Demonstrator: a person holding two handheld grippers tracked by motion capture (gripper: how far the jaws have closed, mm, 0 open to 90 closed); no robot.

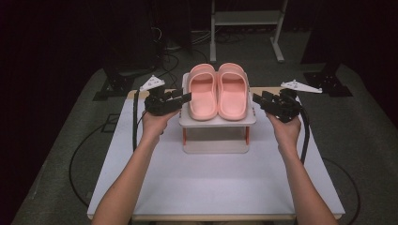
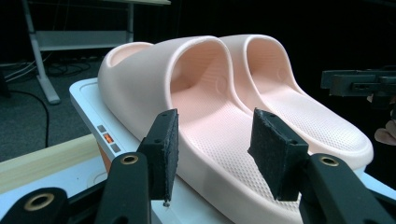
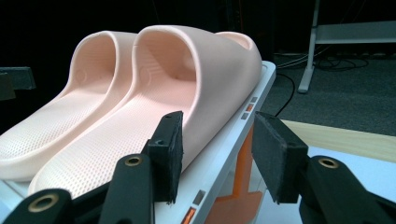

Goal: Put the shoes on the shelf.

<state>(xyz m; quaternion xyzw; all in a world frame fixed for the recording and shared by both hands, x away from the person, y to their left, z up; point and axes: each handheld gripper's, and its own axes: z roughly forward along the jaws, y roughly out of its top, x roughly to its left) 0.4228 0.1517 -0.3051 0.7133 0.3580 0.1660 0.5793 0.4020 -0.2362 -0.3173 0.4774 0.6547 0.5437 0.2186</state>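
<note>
The pink slippers (image 1: 218, 91) sit side by side on top of a small white stand (image 1: 217, 121), which is at the middle of the far edge of the white table (image 1: 211, 183). Their toe ends point away from the person. The stand's lower shelf is partly hidden under its top, and its legs are orange. The left gripper (image 1: 185, 98) is just beside the left edge of the stand, jaws apart and holding nothing. The right gripper (image 1: 257, 99) is just beside the right edge, jaws apart too, also holding nothing. Behind the table the room is dark, with cables (image 1: 176, 58) on the floor and a metal frame (image 1: 246, 23) whose top is cut off.
</note>
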